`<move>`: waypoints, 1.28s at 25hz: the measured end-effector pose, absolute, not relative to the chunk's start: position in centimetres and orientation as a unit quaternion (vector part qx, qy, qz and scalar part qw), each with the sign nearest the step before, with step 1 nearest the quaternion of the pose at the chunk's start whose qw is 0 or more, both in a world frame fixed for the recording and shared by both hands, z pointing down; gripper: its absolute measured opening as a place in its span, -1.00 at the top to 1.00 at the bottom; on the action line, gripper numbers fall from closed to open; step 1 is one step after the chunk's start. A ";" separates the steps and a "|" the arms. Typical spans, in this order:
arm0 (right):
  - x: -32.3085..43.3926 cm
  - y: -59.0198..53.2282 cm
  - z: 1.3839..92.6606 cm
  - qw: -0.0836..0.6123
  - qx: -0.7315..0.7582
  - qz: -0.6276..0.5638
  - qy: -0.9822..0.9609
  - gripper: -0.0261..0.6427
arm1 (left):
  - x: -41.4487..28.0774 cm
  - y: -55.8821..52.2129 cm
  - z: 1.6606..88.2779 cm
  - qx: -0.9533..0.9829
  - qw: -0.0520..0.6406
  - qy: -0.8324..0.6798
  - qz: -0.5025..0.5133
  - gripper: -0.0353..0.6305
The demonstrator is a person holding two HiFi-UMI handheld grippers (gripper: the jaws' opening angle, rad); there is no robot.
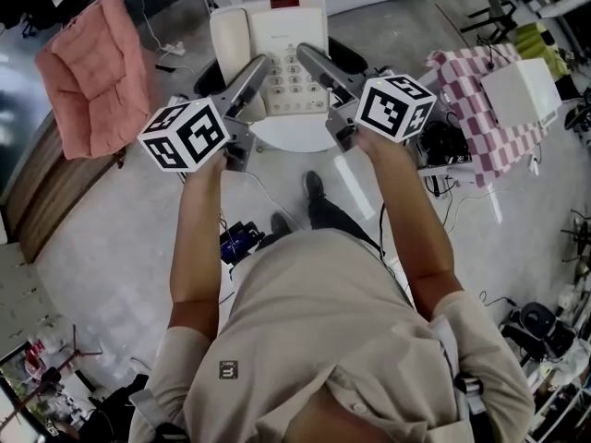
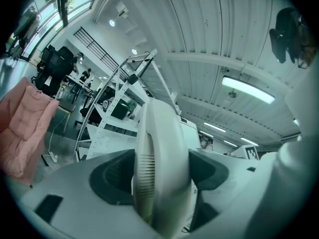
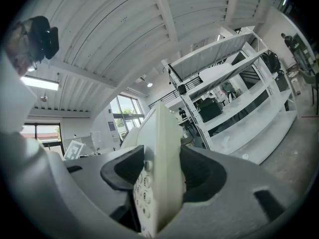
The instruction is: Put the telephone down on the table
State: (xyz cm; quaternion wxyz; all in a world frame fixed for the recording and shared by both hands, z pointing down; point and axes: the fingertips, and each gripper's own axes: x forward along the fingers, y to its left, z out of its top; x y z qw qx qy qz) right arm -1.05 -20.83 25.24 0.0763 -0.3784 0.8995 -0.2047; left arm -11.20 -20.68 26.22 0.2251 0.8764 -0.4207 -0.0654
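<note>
A cream push-button telephone (image 1: pixel 288 58), its handset (image 1: pixel 229 40) resting on its left side, is held up between my two grippers over a small round white table (image 1: pixel 297 137). My left gripper (image 1: pixel 247 83) is shut on the handset side; in the left gripper view the handset (image 2: pixel 160 148) fills the gap of that gripper (image 2: pixel 162 176). Shut on the telephone's right edge is my right gripper (image 1: pixel 321 74). The right gripper view shows the keypad edge (image 3: pixel 158 163) clamped in the right gripper (image 3: pixel 160 178). Both gripper cameras tilt up toward the ceiling.
A pink cushioned chair (image 1: pixel 97 72) stands at the left. At the right, a checked cloth (image 1: pixel 480 109) carries a white box (image 1: pixel 522 90). White shelving (image 2: pixel 114 118) (image 3: pixel 234 98) stands beyond. Cables and a blue item (image 1: pixel 238 240) lie on the floor by the person's feet (image 1: pixel 314 187).
</note>
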 end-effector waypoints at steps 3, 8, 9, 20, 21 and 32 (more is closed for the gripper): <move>-2.0 -22.8 25.2 0.073 -0.370 -0.208 0.903 0.30 | -12.1 -22.5 26.2 0.871 0.230 -0.430 -0.063 -0.07; -2.3 -25.0 26.0 0.069 -0.357 -0.222 0.905 0.30 | -12.4 -24.4 26.9 0.863 0.235 -0.443 -0.058 -0.07; -2.3 -25.3 26.2 0.068 -0.355 -0.224 0.905 0.30 | -12.4 -24.7 27.1 0.862 0.236 -0.445 -0.056 -0.07; -2.1 -28.9 29.8 0.058 -0.340 -0.254 0.904 0.30 | -12.2 -27.8 30.5 0.846 0.258 -0.464 -0.040 -0.07; -2.1 -29.2 30.1 0.057 -0.339 -0.257 0.903 0.30 | -12.2 -28.1 30.8 0.845 0.261 -0.465 -0.038 -0.07; -2.3 -33.0 35.1 0.040 -0.334 -0.305 0.891 0.30 | -11.9 -31.5 35.9 0.829 0.313 -0.463 -0.019 -0.07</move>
